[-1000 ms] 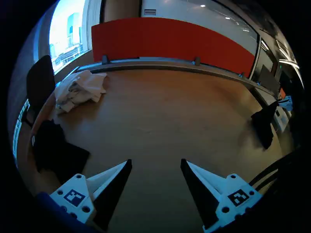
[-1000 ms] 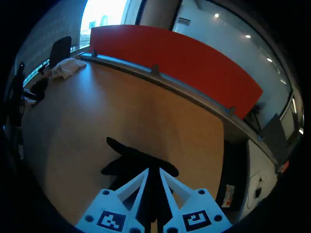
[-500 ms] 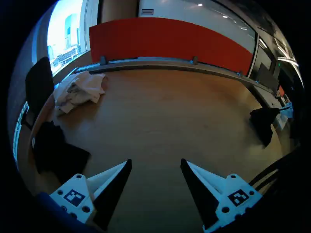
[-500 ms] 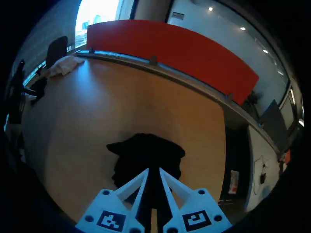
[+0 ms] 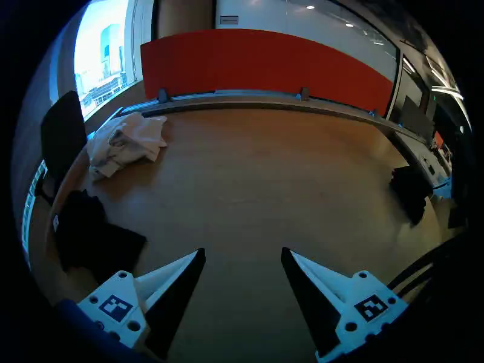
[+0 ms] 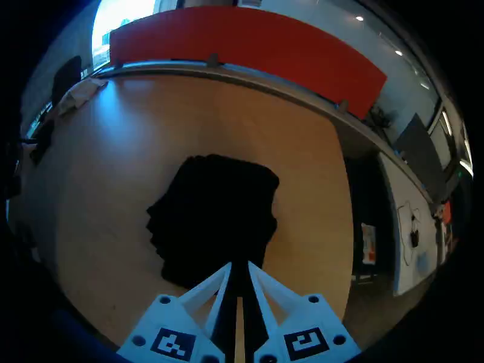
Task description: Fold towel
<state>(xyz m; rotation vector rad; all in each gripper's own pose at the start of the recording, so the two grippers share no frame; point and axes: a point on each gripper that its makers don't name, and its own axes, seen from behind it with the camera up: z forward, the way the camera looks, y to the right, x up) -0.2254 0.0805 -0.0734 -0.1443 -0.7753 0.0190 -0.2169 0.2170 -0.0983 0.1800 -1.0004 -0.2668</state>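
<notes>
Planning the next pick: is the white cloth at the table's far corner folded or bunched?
Bunched: the white cloth lies in a crumpled heap, with uneven creases and no squared edges.

Near edge of black towel (image 6: 212, 218) hidden, seemingly pinched in right tool (image 6: 240, 275).

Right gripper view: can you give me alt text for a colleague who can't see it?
The right gripper is closed on a black towel, which spreads out ahead of its fingers over a wooden table. A red partition runs along the table's far edge, with a pale cloth heap at the far left.
</notes>
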